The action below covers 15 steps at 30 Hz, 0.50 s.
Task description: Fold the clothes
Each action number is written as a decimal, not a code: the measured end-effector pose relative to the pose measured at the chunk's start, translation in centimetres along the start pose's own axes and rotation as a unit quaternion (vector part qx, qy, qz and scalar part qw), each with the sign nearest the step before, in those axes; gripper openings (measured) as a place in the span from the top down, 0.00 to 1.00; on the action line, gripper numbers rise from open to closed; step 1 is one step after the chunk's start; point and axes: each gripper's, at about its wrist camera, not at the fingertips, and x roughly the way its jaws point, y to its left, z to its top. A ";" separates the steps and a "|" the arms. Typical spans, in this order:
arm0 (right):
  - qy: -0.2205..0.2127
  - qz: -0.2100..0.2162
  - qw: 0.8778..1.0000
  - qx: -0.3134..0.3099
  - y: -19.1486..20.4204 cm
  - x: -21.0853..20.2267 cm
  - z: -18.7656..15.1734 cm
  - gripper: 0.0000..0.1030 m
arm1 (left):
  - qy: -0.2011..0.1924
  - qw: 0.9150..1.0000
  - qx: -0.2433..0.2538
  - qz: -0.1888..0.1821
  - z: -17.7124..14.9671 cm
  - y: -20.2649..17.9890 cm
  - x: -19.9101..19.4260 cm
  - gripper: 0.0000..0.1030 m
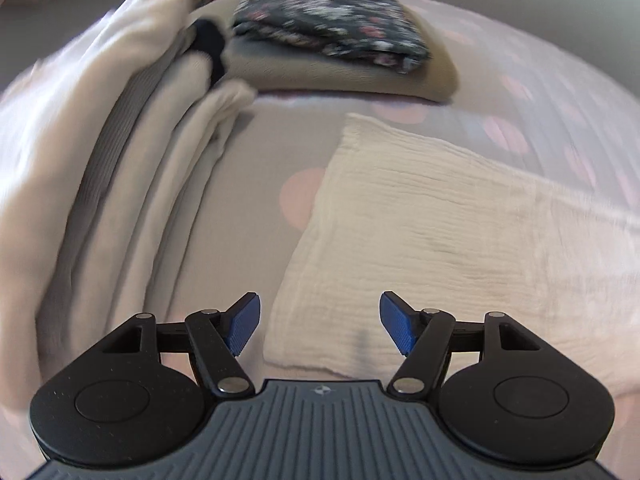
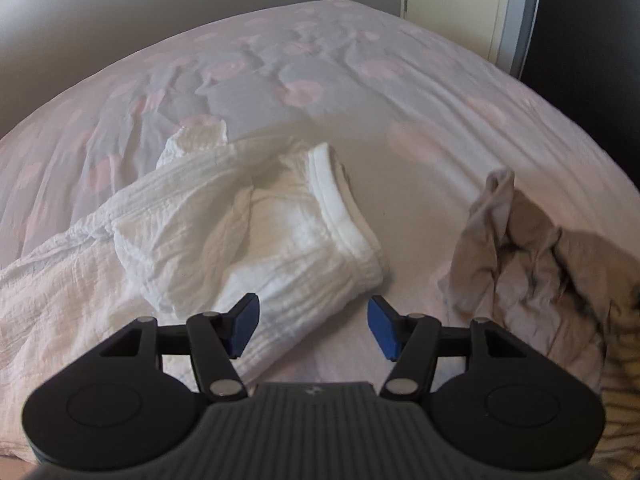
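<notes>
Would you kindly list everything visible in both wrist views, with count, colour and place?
white crinkled garment: one, white, partly folded on the bed under both grippers; its flat end shows in the left wrist view.
floral folded garment: one, dark with pink and white print, on top of the grey folded garment.
grey folded garment: one, grey-beige, far side of the bed.
pale cloth heap: count unclear, cream and grey, left of the left wrist view.
beige crumpled garment: one, beige, right of the right wrist view.
bed cover: one, pale with pink spots, beneath everything.
door: one, cream, behind the bed.
left gripper: one, black with blue pads, open, empty.
right gripper: one, same colours, open, empty.
</notes>
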 end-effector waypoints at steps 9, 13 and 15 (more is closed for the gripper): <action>0.001 0.028 0.996 0.080 -1.3 2.0 -1.1 0.39 | -0.002 0.995 -0.097 -0.024 -2.0 2.7 4.2 0.37; 0.003 0.028 0.995 0.100 -1.2 3.8 -0.9 0.39 | -0.038 0.996 -0.084 -0.018 -1.8 1.5 5.3 0.33; 0.004 0.025 0.993 0.112 -1.1 4.7 -0.9 0.40 | -0.049 0.997 -0.064 -0.020 -1.6 0.6 5.7 0.36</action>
